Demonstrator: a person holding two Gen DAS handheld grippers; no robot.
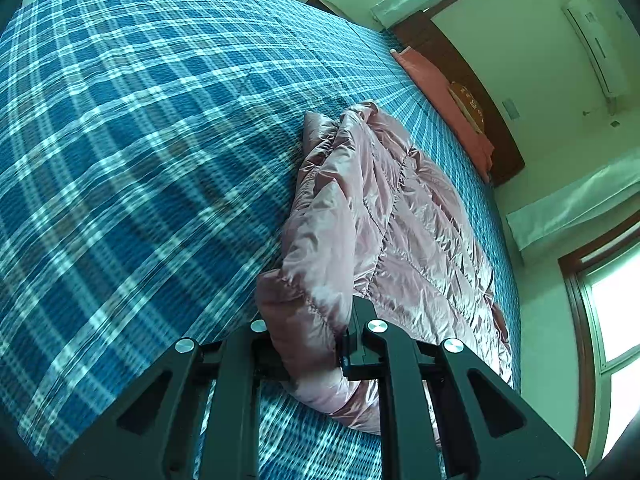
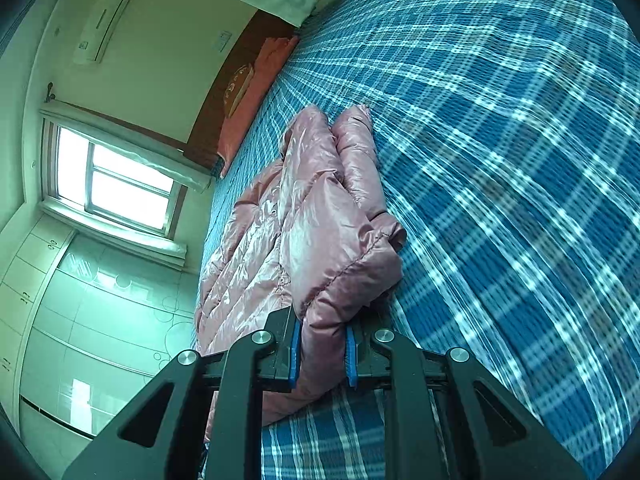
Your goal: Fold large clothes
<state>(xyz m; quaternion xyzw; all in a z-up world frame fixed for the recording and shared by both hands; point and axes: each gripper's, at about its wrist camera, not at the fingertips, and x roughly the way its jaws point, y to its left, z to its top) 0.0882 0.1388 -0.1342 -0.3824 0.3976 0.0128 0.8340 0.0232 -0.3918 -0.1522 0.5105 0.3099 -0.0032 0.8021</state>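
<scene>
We hold a pink puffer jacket (image 1: 384, 216) on the blue plaid bed (image 1: 140, 140), left gripper (image 1: 310, 344) and right gripper (image 2: 322, 354) each clamped on its puffy, light, likely slippery edge, best pinched at quilted seams.

Daylit, green cast. Windows (image 2: 116, 184) blown out. Sheen on jacket (image 1: 384, 216). Plaid bed (image 1: 140, 140) motion-blurred. Fisheye bending, dark corners.

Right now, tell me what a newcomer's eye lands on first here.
A shiny pink puffer jacket lies bunched on the blue plaid bedspread, filling both wrist views. The left gripper and right gripper are each shut on a padded edge of it. A bright window glows beyond the bed.
</scene>
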